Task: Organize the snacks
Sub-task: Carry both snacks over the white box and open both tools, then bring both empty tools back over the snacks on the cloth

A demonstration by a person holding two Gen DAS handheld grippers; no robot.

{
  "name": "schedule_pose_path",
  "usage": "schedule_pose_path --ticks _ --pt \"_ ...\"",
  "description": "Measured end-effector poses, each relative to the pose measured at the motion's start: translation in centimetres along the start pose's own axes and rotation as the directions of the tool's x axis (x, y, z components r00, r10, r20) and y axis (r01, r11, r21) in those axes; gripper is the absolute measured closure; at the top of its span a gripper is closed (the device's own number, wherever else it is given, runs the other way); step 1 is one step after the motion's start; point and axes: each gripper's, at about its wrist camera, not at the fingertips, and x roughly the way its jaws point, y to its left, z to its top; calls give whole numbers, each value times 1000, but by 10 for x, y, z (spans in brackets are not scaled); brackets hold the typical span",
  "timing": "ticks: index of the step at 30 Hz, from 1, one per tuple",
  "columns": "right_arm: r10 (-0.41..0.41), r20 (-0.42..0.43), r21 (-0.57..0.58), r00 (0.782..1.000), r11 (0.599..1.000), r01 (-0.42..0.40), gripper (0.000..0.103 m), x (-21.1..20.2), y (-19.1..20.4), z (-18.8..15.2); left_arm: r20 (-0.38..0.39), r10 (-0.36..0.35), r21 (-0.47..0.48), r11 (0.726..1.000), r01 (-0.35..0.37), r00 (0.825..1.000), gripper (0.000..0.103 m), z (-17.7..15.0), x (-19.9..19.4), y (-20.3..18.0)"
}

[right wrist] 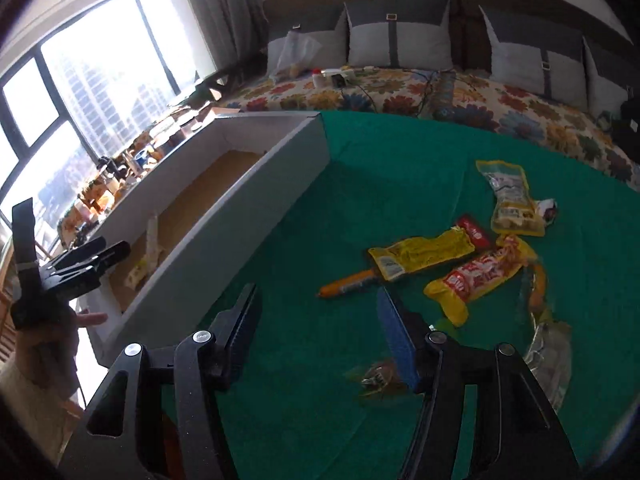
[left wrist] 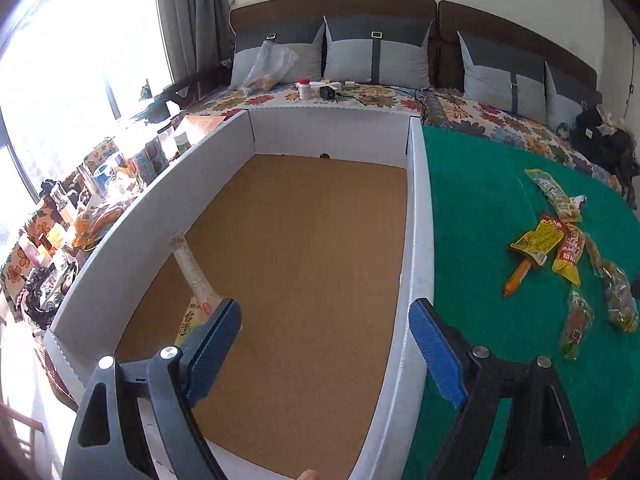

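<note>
Peeking from behind the left gripper's (left wrist: pixel 325 314) near finger, a long clear snack packet (left wrist: pixel 191 270) lies in the white box (left wrist: pixel 420 216), its lower end hidden, so the yellow label is only partly readable. Nothing sits between those jaws, spread wide over the brown cardboard floor. The box holds just that one packet, against its left wall. Over on the right, the right gripper (right wrist: pixel 318 316) hangs with jaws parted and empty above the green cloth (right wrist: pixel 380 184), and a small wrapped snack (right wrist: pixel 376 378) near its right finger is too blurred to identify. Loose on the cloth lie a yellow packet (right wrist: pixel 420 254), a red-and-yellow packet (right wrist: pixel 476 274), an orange sausage stick (right wrist: pixel 346 286) and a pale pouch (right wrist: pixel 510 200). Behind, a floral bedspread (right wrist: pixel 400 92), grey pillows (right wrist: pixel 400 36) and a bright window (right wrist: pixel 100 80).
</note>
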Motion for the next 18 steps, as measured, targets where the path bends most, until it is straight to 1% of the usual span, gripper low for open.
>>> schedule_pose_path --ticks 1,2,3,4,6,8,9,11,13,14,16,17,18 --pt "-57 0 15 998 998 57 40 -5 -26 -17 18 31 28 999 -31 999 18 -1 1 -8" --pt "-119 4 36 993 992 119 40 -12 -54 -34 47 48 37 998 -49 998 17 -1 -2 -13" --pt "-177 8 62 984 982 176 40 -21 -80 -51 42 54 38 998 -55 998 17 0 -2 -15" --pt "-231 8 93 973 969 229 40 -30 -105 -66 24 52 39 998 -53 998 17 -1 -1 -17" --pt "-327 -3 149 945 934 324 40 -44 -147 -95 27 48 21 999 -49 998 17 -4 -3 -19" --pt "-392 -26 183 920 903 390 40 -51 -175 -118 22 46 15 999 -46 999 17 -8 -7 -23" --pt "-413 -32 193 910 891 411 40 -52 -183 -127 18 43 13 999 -44 999 17 -10 -9 -25" --pt "-429 -33 211 903 880 425 40 -53 -193 -138 10 37 16 999 -38 999 16 -14 -13 -33" --pt "-412 -32 241 911 881 407 40 -51 -196 -140 -14 43 48 998 -42 999 17 -17 -14 -45" --pt "-403 -27 254 915 882 396 40 -50 -196 -137 -6 58 68 996 -57 998 17 -18 -18 -51" --pt "-401 -28 244 916 885 395 39 -43 -195 -130 70 121 76 989 -127 990 16 -19 -37 -62" --pt "-405 -28 227 914 888 401 36 -40 -192 -127 126 148 80 984 -159 981 16 -19 -51 -69" --pt "-414 -23 206 910 889 410 35 -37 -189 -128 184 173 90 977 -192 968 15 -20 -65 -78"
